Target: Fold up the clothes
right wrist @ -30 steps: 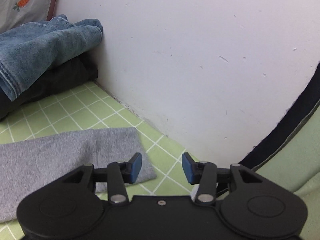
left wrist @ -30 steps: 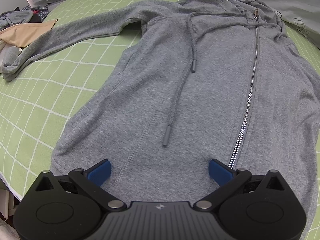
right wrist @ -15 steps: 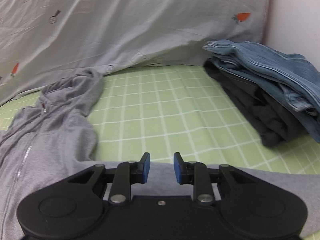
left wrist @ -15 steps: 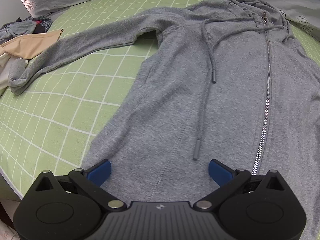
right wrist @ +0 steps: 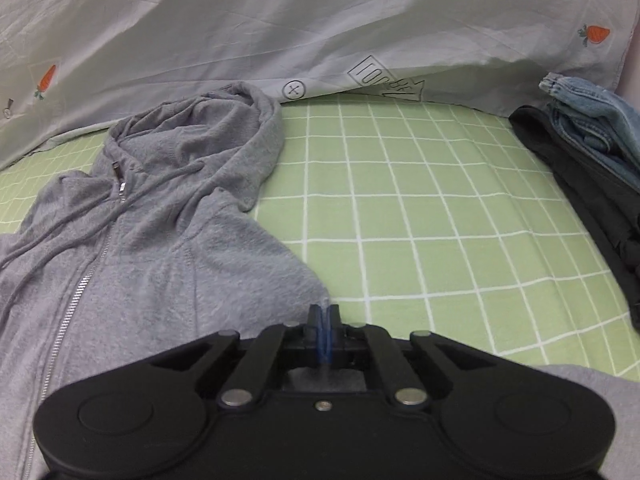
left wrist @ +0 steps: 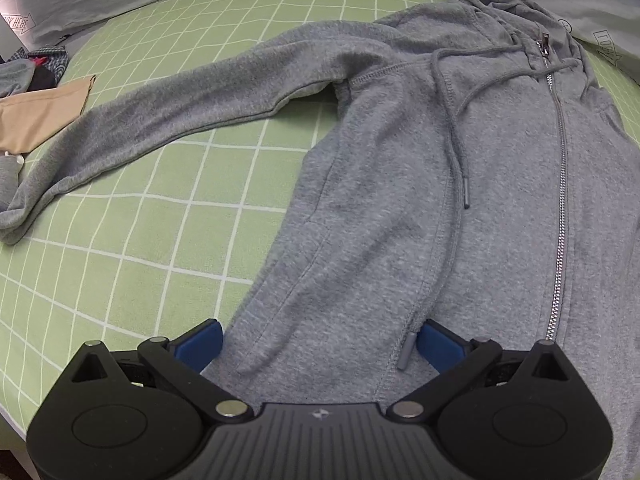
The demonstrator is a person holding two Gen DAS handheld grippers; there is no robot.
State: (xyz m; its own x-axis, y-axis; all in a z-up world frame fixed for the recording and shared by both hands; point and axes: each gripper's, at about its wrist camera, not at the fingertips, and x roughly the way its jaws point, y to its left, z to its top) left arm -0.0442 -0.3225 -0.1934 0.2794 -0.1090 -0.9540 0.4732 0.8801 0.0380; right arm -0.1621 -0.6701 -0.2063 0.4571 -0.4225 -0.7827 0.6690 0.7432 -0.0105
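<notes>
A grey zip hoodie [left wrist: 400,184] lies flat, front up, on a green checked bed sheet [left wrist: 132,240]. Its left sleeve [left wrist: 168,108] stretches out to the left. My left gripper [left wrist: 318,342] is open over the hoodie's lower hem, with the fabric and a drawstring tip [left wrist: 406,354] between its blue pads. In the right wrist view the hood [right wrist: 208,128] lies at the upper left. My right gripper [right wrist: 324,334] is shut on the hoodie's right sleeve fabric [right wrist: 324,306], near the body's right edge.
A white patterned sheet [right wrist: 320,20] rises at the far side of the bed. Folded blue jeans [right wrist: 592,120] on dark clothes [right wrist: 592,208] sit at the right. A tan cloth [left wrist: 36,116] and other garments [left wrist: 24,76] lie at the far left.
My right gripper swung from facing the wall to facing the hoodie and has closed on its sleeve fabric. My left gripper has shifted left along the hem and stays open.
</notes>
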